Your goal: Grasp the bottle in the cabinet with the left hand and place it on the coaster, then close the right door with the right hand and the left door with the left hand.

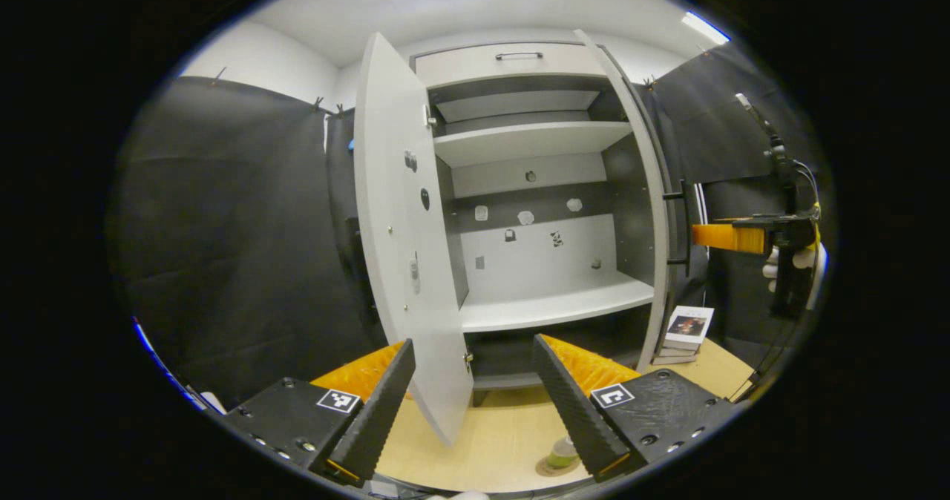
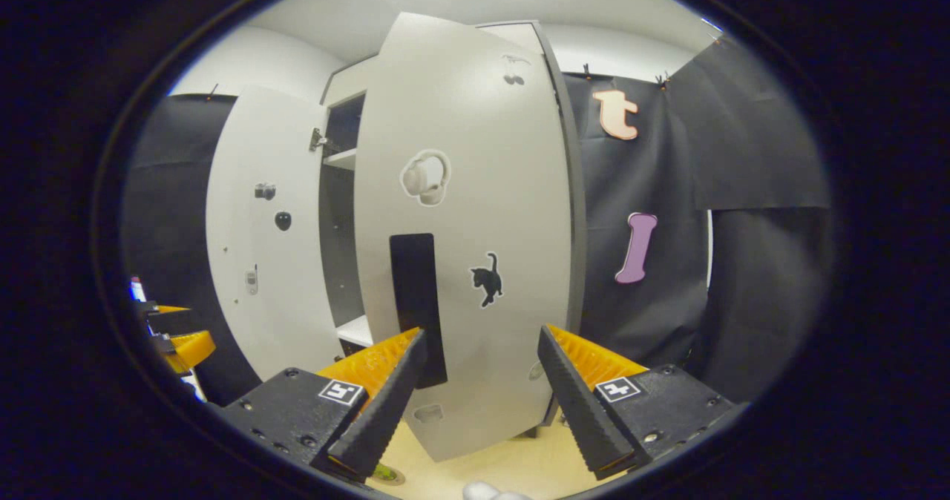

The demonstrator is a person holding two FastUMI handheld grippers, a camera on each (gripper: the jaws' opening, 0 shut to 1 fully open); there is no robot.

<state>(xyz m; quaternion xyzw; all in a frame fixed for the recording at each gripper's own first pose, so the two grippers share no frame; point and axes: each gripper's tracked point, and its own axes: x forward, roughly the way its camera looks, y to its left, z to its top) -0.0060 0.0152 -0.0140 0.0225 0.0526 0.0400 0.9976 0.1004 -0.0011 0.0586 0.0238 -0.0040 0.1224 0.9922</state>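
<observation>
My left gripper [image 1: 475, 403] and right gripper [image 2: 482, 396] both gape wide, holding nothing, the green bottle [image 1: 562, 453] sits on its coaster [image 1: 553, 469], and I can read no writing on it.

In the left gripper view the left gripper [image 1: 475, 403] sits at the bottom of the frame, its two fingers spread wide with nothing between them. Beyond it, filling the middle of the frame, stands the cabinet [image 1: 542, 188] with both doors swung out. The left door [image 1: 401, 218] comes down between the fingers; the right door [image 1: 646, 188] shows edge-on. Low in the frame, just beside the right-hand finger, the bottle [image 1: 562, 452] stands on the coaster [image 1: 548, 469] on the wooden table [image 1: 490, 433]. A stack of books [image 1: 686, 333] lies at the right door's foot. At the far right the right gripper [image 1: 731, 238] hangs near that door, held in a gloved hand [image 1: 787, 262].
</observation>
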